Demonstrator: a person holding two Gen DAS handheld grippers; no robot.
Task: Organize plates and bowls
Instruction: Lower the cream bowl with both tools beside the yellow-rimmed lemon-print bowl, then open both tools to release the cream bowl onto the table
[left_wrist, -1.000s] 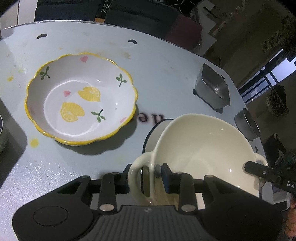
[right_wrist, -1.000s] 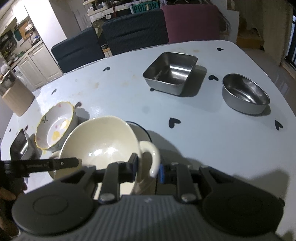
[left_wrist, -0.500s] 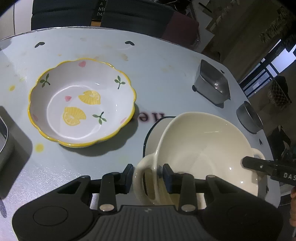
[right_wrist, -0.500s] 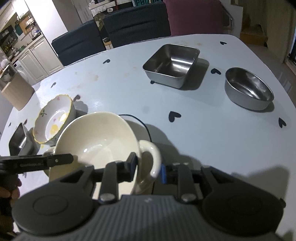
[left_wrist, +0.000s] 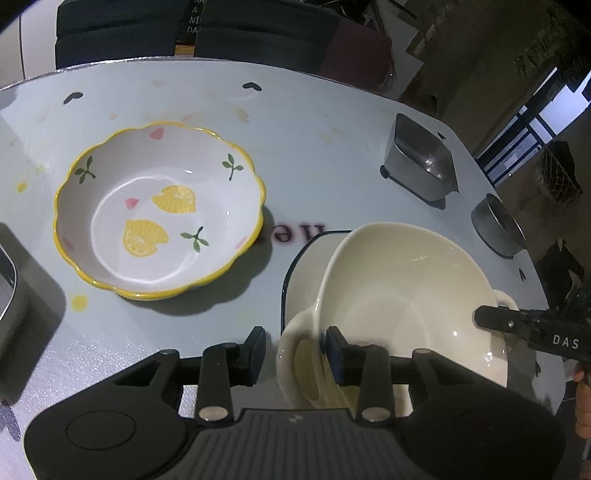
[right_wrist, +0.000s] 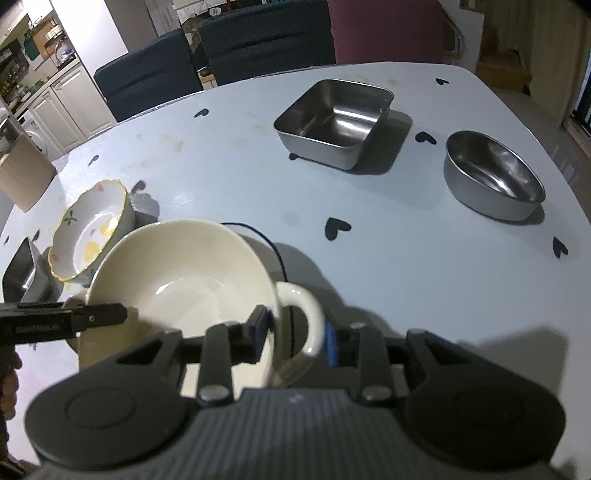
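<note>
Both grippers have let go of the cream two-handled bowl (left_wrist: 402, 291): a second ago each pair of pads pinched one of its loop handles, and now daylight shows on either side of each handle. That suggests the bowl has just been set down on the dark-rimmed white plate (left_wrist: 301, 266) beneath it at lower right of the left wrist view, so this stacking step looks finished, though whether the bowl sits flat on the plate is hard to judge from here. Largest of the other ware, the lemon-patterned bowl (left_wrist: 159, 221) stands alone at centre left, well apart from the stack; the square steel container (right_wrist: 334, 122) and round steel bowl (right_wrist: 493, 173) sit in the upper right of the right wrist view. On the pale table (right_wrist: 369, 236), the left gripper (left_wrist: 293, 350) points steeply down with the near handle between its parted pads. The right gripper (right_wrist: 295, 332) is angled down likewise, its jaws opening around the opposite handle, no pad pressing on it.
</note>
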